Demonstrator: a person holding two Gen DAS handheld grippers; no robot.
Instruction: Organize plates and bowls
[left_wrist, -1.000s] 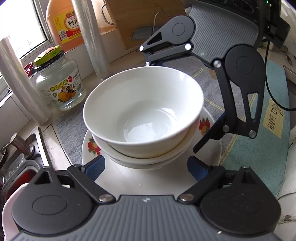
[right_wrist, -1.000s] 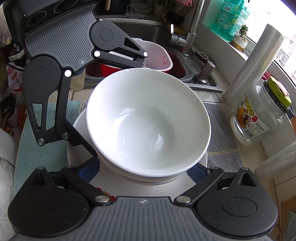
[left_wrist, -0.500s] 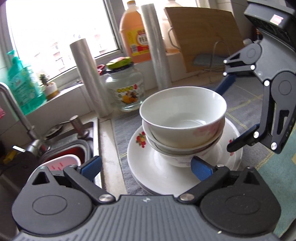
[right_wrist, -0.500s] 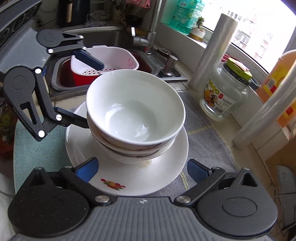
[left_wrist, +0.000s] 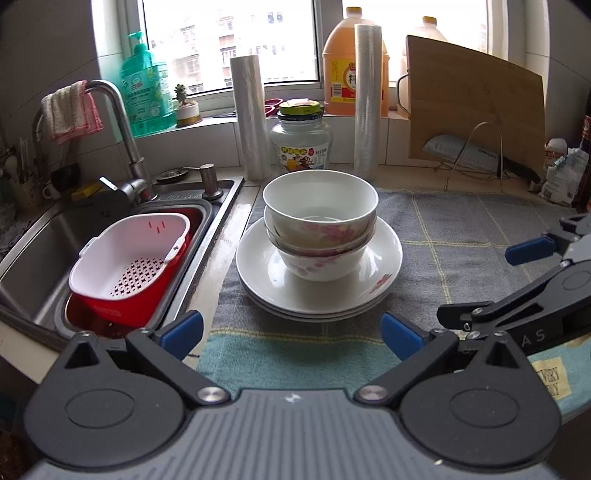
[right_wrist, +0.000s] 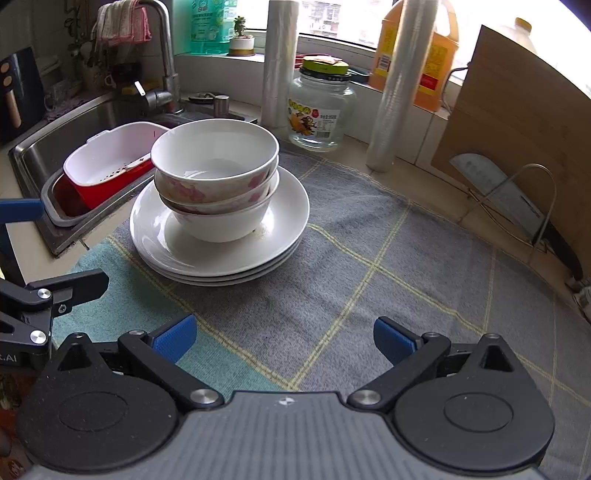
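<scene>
Three white bowls with pink flowers are nested on a stack of white plates on the grey cloth. My left gripper is open and empty, back from the near rim of the plates. In the right wrist view the bowls and plates lie ahead to the left, and my right gripper is open with only cloth between its fingers. Each gripper shows at the edge of the other's view: the right gripper on the right, the left gripper on the left. Neither touches the dishes.
Left of the plates is a steel sink with a white strainer in a red basin and a tap. Behind stand a glass jar, two film rolls, an oil jug, and a cutting board with a knife.
Both grippers have drawn back from either side of the bowl stack and rolled level. The stack has stayed put on the plates. The left jaws have widened a little.
</scene>
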